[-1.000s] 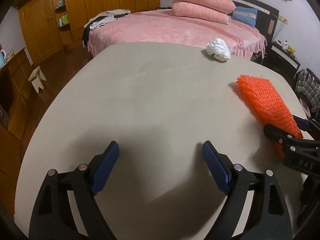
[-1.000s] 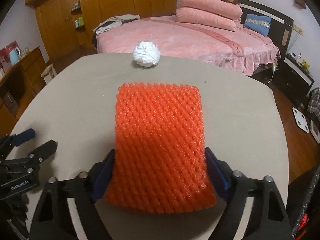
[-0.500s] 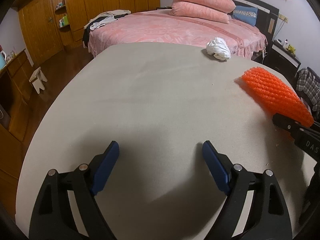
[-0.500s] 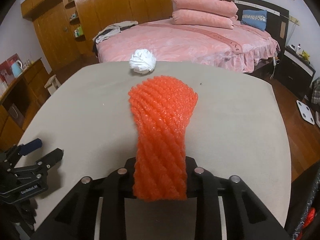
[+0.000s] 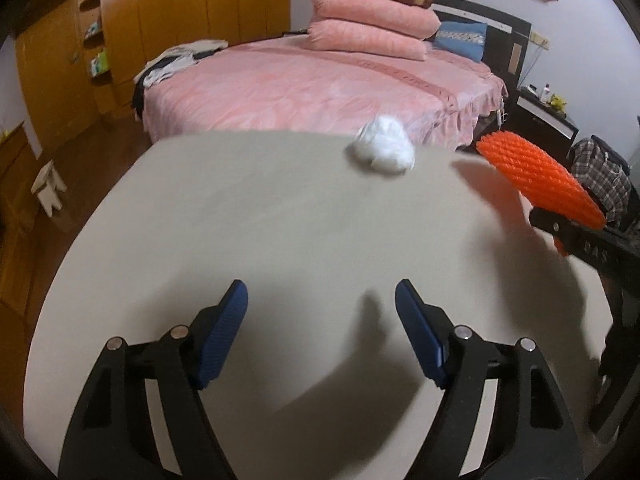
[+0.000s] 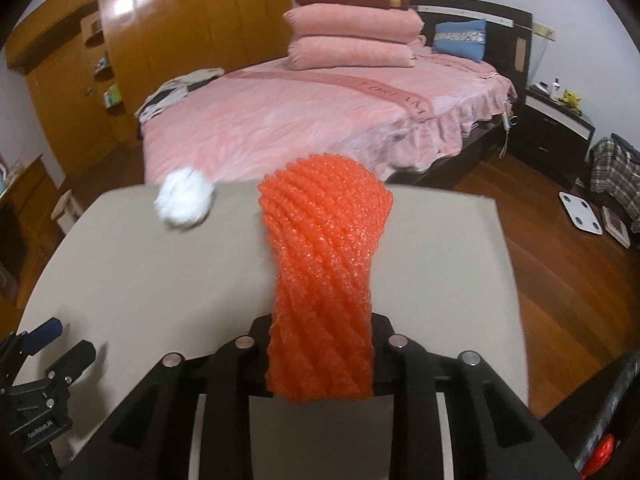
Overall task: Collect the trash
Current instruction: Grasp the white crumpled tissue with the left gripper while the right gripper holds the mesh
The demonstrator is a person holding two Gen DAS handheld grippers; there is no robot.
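Observation:
An orange foam net sleeve (image 6: 324, 264) is squeezed between the pads of my right gripper (image 6: 320, 364) and sticks up off the grey table (image 6: 160, 280). In the left wrist view the same orange sleeve (image 5: 540, 178) hangs at the right edge, held by the right gripper (image 5: 576, 232). A crumpled white tissue ball (image 5: 382, 148) lies near the table's far edge, also seen as the tissue ball (image 6: 184, 200) left of the sleeve. My left gripper (image 5: 320, 324) hovers over bare table, its blue pads closing with nothing between them, well short of the tissue.
A pink bed (image 5: 300, 88) with stacked pillows stands just beyond the table's far edge. Wooden wardrobes (image 6: 160, 60) line the left wall. A small white stool (image 5: 48, 188) sits on the floor at left, a bathroom scale (image 6: 580, 212) on the floor at right.
My right gripper closed on the orange sleeve, crushed it narrow and lifted it off the table. Both grippers moved toward the far edge, so the white tissue looks nearer. The left jaws narrowed slightly.

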